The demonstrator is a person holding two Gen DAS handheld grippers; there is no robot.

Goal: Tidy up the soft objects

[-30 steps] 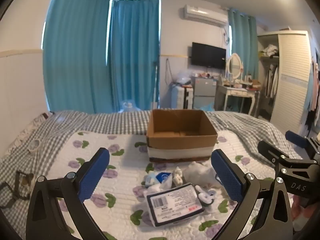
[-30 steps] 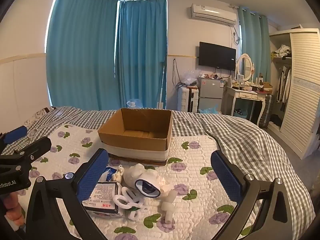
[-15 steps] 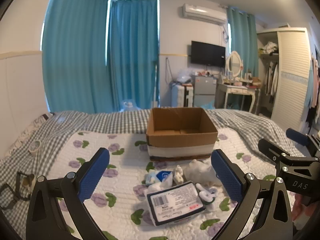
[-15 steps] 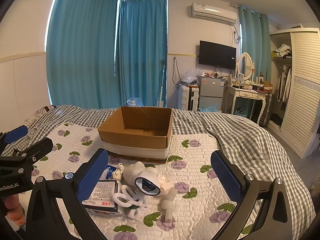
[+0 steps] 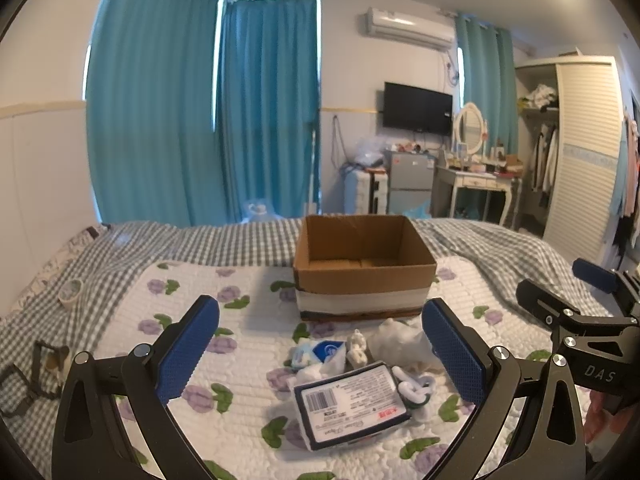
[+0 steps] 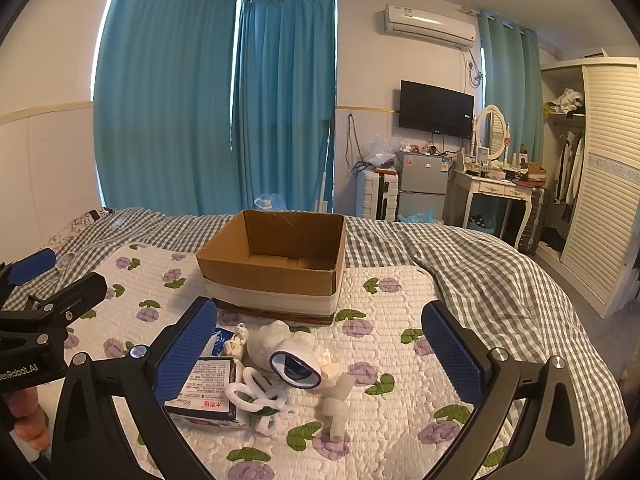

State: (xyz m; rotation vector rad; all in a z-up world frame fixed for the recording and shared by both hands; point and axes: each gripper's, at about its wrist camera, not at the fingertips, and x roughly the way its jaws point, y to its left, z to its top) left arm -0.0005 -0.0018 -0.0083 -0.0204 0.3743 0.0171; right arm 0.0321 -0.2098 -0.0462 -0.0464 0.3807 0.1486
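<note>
An open, empty cardboard box stands on the floral quilt. In front of it lies a pile of soft things: a dark-edged wipes pack, a white plush toy with a blue opening, a white fluffy scrunchie, a small blue-and-white packet and a white tube piece. My left gripper is open and empty above the pile. My right gripper is open and empty, the plush between its fingers' line.
The floral quilt lies on a grey checked bed cover. A tape roll and a dark strap lie at the bed's left side. A dresser, fridge and wardrobe stand beyond the bed.
Both views have shifted very slightly; the pile and the box have not moved. Both grippers stay open.
</note>
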